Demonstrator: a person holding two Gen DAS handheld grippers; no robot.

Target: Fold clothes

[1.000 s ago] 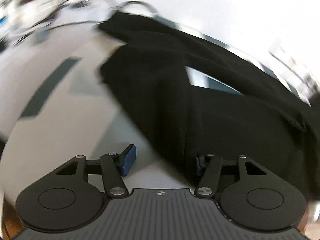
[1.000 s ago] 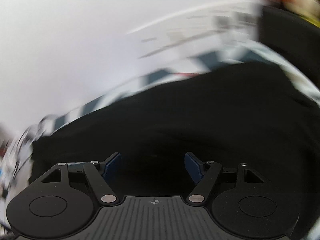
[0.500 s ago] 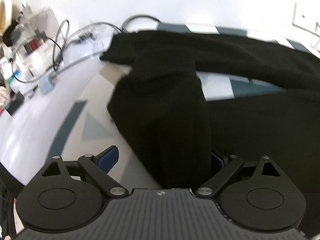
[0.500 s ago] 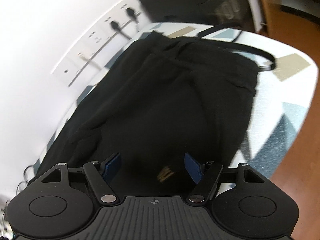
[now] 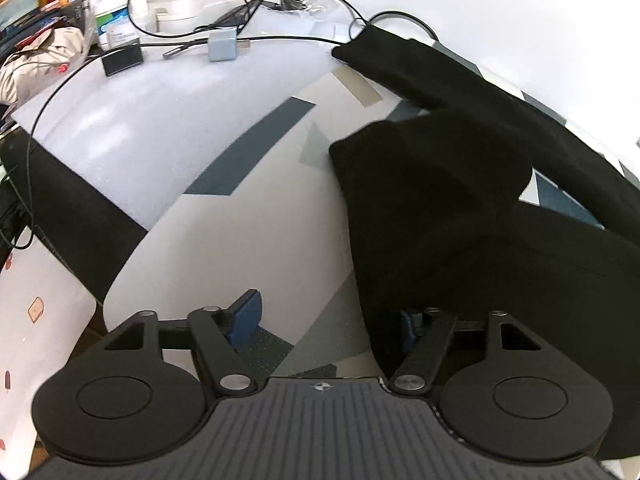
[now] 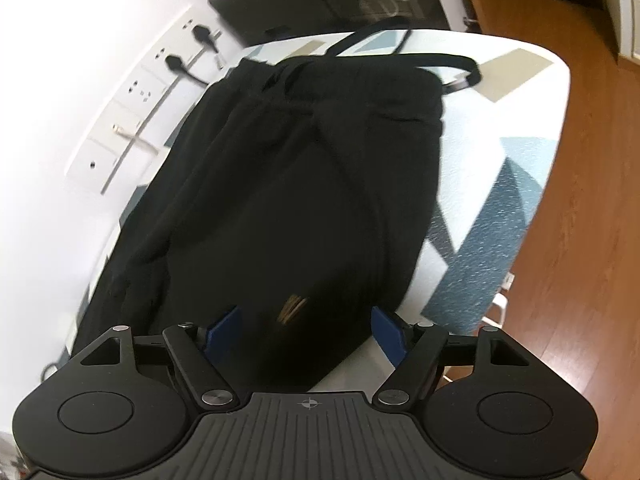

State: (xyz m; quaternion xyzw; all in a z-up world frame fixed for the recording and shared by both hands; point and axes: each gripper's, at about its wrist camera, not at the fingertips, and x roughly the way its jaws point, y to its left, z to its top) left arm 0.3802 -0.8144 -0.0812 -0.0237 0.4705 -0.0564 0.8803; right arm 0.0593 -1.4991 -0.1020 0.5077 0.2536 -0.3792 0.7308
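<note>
The black garment (image 6: 296, 184) lies spread on the patterned table (image 5: 224, 240). Compared with half a second earlier, the left view has swung leftward, so more bare table shows and the cloth sits to the right. Only the right view shows the wooden floor (image 6: 580, 240) and wall sockets (image 6: 132, 120); only the left shows the cables (image 5: 188, 36). The left gripper (image 5: 326, 320) is closing, cloth draped over its right finger; the right gripper (image 6: 306, 326) is opening, straddling the cloth's edge, pads clear.
</note>
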